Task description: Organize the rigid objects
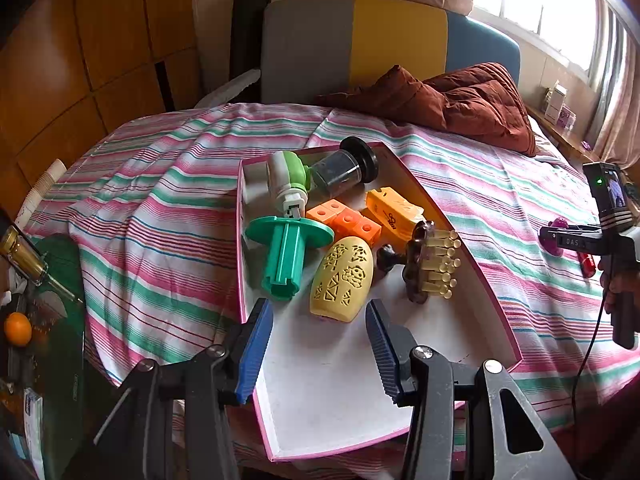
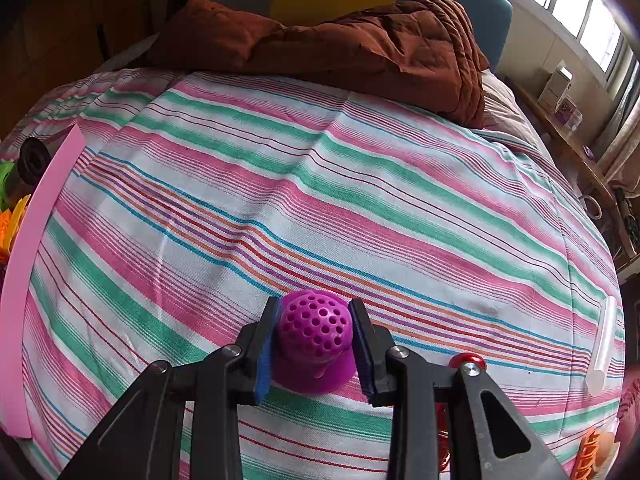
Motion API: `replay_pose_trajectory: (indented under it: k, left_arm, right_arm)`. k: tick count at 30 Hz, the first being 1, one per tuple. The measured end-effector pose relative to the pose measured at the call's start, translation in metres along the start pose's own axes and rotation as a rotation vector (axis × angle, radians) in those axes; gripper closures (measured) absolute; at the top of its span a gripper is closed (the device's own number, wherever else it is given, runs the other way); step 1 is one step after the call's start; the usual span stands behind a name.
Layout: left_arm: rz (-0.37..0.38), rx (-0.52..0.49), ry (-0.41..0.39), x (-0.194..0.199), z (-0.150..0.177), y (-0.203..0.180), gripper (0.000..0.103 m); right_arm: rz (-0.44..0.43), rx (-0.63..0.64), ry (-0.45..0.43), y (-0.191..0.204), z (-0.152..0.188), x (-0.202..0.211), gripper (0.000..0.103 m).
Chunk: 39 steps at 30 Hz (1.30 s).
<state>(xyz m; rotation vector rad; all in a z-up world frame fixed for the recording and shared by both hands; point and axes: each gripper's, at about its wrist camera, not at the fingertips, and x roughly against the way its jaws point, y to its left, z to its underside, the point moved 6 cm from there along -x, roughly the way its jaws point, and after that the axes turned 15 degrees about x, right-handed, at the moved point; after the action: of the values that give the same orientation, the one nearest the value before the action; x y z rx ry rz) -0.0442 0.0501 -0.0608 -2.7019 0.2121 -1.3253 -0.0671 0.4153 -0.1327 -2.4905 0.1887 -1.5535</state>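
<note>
Toys fill the far half of the pink-edged box [image 1: 460, 312] lying on the striped bedspread [image 1: 160, 208], and your left claw [image 1: 316, 344] hangs over its near white floor with the blue pads spread wide apart, gripping nothing. From the left of the box: a teal flanged spool [image 1: 286, 252] tilts toward you, with a white-and-green piece [image 1: 288, 180] behind it and a clear jar with a black cap [image 1: 344, 168] on its side at the back. Orange linked cubes [image 1: 344, 220] sit in the middle, a yellow cut-out egg shape [image 1: 344, 278] lies just ahead of your pads, and an orange block [image 1: 394, 210] rests behind it. A brown holder of pale pegs [image 1: 432, 264] stands near the right wall.

Further right on the bedspread, your right claw [image 2: 314, 340] is clamped on a purple perforated dome [image 2: 314, 326], whose flared base touches the cloth. A red-capped piece [image 2: 466, 360] peeks out just behind the right finger, and a translucent stick [image 2: 602, 344] lies near the bed's right edge. A rust-brown quilt [image 2: 360, 44] is bunched at the head of the bed
</note>
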Motion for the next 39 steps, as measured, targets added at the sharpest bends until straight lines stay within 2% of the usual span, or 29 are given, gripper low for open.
replay_pose_trajectory:
  k: [19, 24, 34, 39]
  left_arm:
    - [-0.003, 0.034, -0.013, 0.004, -0.003, 0.013, 0.054]
    - [-0.005, 0.064, -0.021, 0.007, -0.005, 0.026, 0.054]
    - [-0.018, 0.138, -0.028, 0.009, -0.006, 0.055, 0.054]
    - [-0.019, 0.161, -0.025, 0.009, -0.004, 0.066, 0.054]
  right_arm:
    - [0.004, 0.012, 0.003, 0.001, 0.000, 0.000, 0.070]
    - [-0.026, -0.014, 0.023, 0.001, 0.002, 0.002, 0.070]
    - [-0.101, 0.056, 0.038, 0.052, 0.012, 0.025, 0.070]
    - [-0.136, 0.040, 0.021, 0.071, 0.019, 0.032, 0.070]
